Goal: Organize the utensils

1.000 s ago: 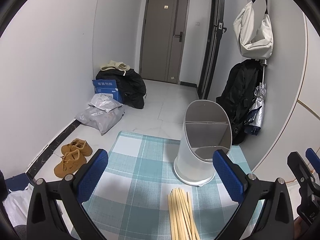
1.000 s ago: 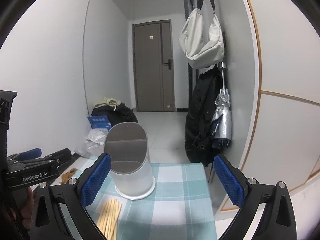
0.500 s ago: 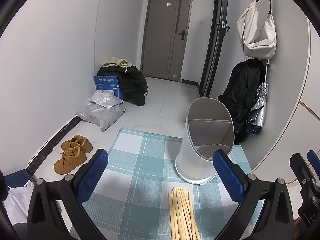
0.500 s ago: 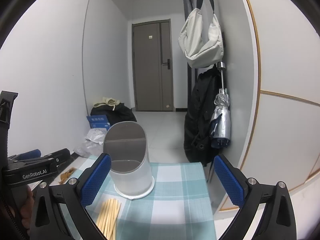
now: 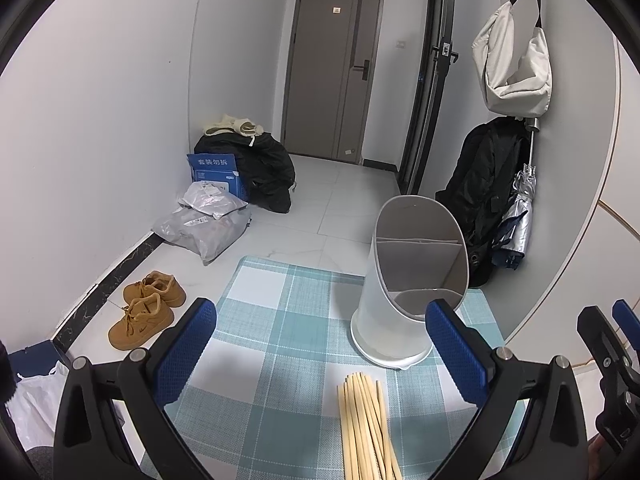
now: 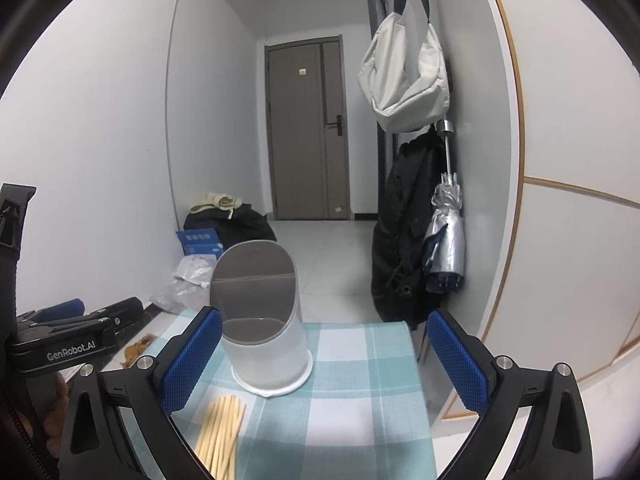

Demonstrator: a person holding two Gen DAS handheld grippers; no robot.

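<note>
A bundle of pale wooden chopsticks (image 5: 366, 428) (image 6: 220, 430) lies on the teal checked tablecloth (image 5: 280, 320) (image 6: 360, 360). Just beyond it stands a white utensil holder (image 5: 412, 280) (image 6: 260, 320) with a slanted mouth and an inner divider, nothing visible inside. My left gripper (image 5: 320, 344) hovers open above the cloth, the chopsticks low between its blue pads. My right gripper (image 6: 324, 356) is open too, with the holder near its left pad. Each gripper shows at the edge of the other's view.
The table ends just past the holder, with tiled floor beyond. Brown shoes (image 5: 146, 308), plastic bags (image 5: 204, 224) and a blue box (image 5: 214, 172) lie at the left wall. A black coat (image 6: 404, 232), an umbrella (image 6: 446, 248) and a pale bag (image 6: 404, 80) hang on the right.
Both views have shifted only slightly; the left gripper has drifted a little back and up. The chopsticks and holder have not moved, and both grippers stay open.
</note>
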